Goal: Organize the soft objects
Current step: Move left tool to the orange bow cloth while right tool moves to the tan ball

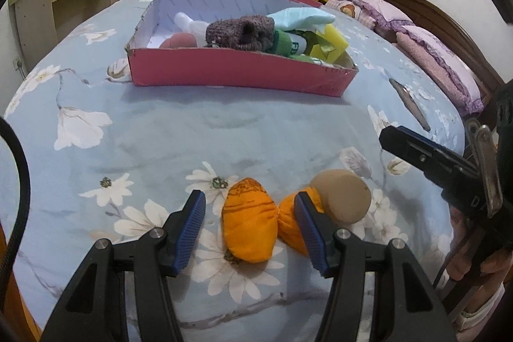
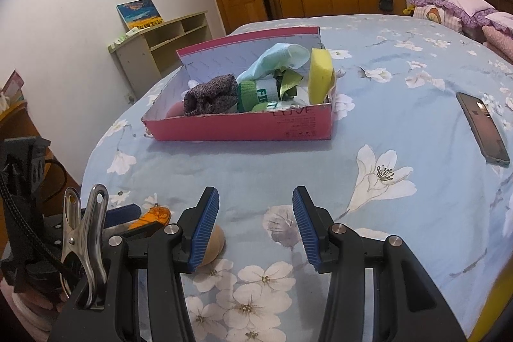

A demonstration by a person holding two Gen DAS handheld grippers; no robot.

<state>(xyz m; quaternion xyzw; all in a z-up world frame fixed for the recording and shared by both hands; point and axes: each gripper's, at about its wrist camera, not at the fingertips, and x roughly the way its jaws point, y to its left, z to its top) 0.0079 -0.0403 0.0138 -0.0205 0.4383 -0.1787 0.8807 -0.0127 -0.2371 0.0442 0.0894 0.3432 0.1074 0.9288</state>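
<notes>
Two orange soft toys lie on the flowered bed sheet. The larger one (image 1: 249, 221) sits between the fingers of my open left gripper (image 1: 250, 221). The smaller one (image 1: 290, 221) is partly behind the right finger. A tan soft ball (image 1: 343, 197) lies just right of them; it also shows in the right wrist view (image 2: 213, 244) behind the left finger of my open, empty right gripper (image 2: 256, 225). A pink box (image 1: 224, 72) farther back holds socks, a knitted piece and a yellow sponge (image 2: 319, 76).
A dark phone (image 2: 484, 127) lies on the sheet to the right. Pillows (image 1: 439, 53) and a headboard are at the far right. A low shelf (image 2: 160, 44) and wooden wardrobes stand beyond the bed. The bed edge is near on the left.
</notes>
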